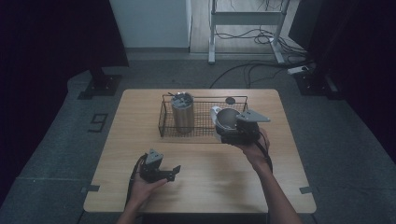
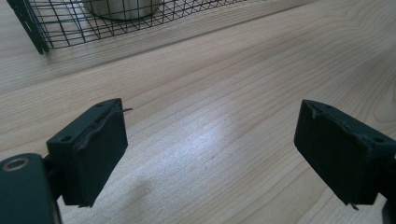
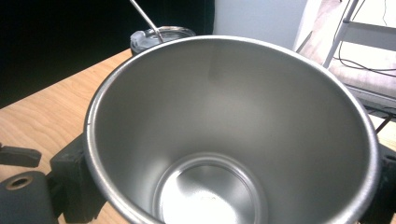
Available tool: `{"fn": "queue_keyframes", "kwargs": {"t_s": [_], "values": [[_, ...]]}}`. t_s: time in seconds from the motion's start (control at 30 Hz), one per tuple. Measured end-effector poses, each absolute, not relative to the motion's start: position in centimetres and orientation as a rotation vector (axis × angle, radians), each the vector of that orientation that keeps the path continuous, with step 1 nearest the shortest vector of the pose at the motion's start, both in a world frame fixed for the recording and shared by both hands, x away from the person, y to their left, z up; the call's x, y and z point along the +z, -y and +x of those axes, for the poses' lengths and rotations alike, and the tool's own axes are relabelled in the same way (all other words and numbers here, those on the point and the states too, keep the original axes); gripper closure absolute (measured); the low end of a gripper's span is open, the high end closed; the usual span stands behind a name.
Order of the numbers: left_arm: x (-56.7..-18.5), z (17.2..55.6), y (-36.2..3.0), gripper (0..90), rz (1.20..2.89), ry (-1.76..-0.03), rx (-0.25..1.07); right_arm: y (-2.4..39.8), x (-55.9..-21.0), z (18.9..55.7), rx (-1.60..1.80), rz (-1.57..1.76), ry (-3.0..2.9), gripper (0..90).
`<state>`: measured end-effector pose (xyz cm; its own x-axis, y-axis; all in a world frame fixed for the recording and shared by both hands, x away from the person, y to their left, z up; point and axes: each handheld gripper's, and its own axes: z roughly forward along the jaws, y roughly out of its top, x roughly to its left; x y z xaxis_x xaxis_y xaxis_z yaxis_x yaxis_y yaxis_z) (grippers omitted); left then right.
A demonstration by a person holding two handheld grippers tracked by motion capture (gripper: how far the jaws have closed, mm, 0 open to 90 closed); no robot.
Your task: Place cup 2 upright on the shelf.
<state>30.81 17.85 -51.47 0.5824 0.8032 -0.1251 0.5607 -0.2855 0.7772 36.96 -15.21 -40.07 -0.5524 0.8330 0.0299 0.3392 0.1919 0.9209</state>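
Note:
An empty steel cup (image 1: 226,120) (image 3: 233,140) is held tilted at the right end of the wire basket (image 1: 164,122), with my right gripper (image 1: 239,132) shut on it; its inside looks bare. A taller steel tumbler (image 1: 182,112) with a lid and straw stands upright in the basket's left half, and its lid (image 3: 161,35) peeks over the cup's rim. My left gripper (image 1: 169,173) (image 2: 210,154) rests low over the bare wood near the table's front left, jaws wide open with nothing between them. The basket's near corner (image 2: 42,28) lies ahead of it.
The wooden table (image 1: 201,186) has free room across its front half. A small dark round object (image 1: 229,100) lies behind the basket. Beyond the table are a white frame's legs (image 1: 212,42), floor cables (image 1: 252,70) and dark curtains.

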Motion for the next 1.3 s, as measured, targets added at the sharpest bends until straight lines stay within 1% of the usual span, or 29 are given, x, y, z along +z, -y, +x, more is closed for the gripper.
{"fn": "queue_keyframes", "kwargs": {"t_s": [1.3], "values": [[-51.3,30.7,-18.0,9.7,1.974,-1.084,0.366,15.9,-40.9,42.3,1.282,1.18,-1.988,7.5]]}}
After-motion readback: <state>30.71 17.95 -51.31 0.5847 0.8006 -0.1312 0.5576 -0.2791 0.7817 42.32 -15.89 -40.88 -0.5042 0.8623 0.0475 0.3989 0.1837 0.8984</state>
